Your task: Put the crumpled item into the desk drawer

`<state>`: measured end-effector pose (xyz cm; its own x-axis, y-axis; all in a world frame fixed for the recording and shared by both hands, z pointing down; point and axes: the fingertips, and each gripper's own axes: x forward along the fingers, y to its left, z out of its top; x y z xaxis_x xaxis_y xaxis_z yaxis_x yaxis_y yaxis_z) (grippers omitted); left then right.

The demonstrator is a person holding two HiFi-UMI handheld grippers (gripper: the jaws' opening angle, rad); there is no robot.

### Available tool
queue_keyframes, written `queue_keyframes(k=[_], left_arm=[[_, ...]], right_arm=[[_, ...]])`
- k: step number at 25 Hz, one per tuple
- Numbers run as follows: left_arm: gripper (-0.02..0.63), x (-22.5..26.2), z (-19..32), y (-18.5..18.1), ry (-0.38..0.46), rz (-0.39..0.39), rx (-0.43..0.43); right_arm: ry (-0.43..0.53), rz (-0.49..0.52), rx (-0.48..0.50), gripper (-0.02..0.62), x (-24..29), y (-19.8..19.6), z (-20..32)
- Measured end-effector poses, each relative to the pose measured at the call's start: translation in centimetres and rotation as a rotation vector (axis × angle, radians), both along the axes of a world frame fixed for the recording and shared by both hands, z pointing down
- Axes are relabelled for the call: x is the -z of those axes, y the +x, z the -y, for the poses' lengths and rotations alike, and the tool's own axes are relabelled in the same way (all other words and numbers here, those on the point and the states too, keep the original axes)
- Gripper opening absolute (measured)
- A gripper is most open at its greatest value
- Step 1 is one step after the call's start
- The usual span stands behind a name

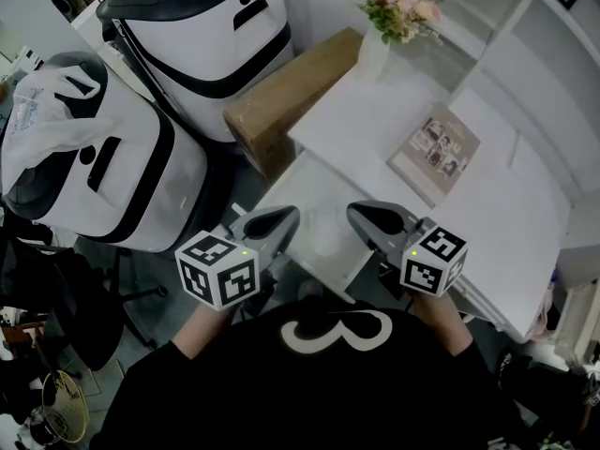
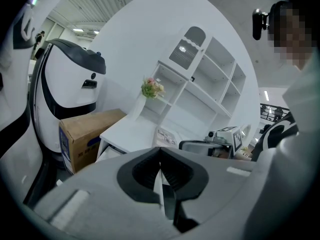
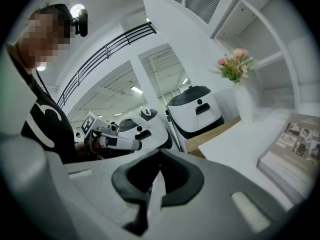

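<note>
Beside left gripper (image 1: 281, 221), seemingly open drawer (image 1: 306, 191)

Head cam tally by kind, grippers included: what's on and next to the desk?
Grippers: 2, left gripper and right gripper
White-and-black machines: 2, far machine and near machine
Cardboard box: 1
Vase of flowers: 1
Booklet: 1
Plastic bag: 1
Total: 8
</note>
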<state>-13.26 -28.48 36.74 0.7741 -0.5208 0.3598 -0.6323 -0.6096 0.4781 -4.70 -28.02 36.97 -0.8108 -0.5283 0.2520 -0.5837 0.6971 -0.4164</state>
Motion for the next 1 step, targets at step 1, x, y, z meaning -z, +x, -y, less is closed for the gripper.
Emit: queue_keyframes(k=[1], left_arm=[[0.009,-0.14,0.06,0.03,-0.002,0.001,-0.001]], right_arm=[[-0.002,0.001,-0.001,0.003,-0.13,0.02,0.03]])
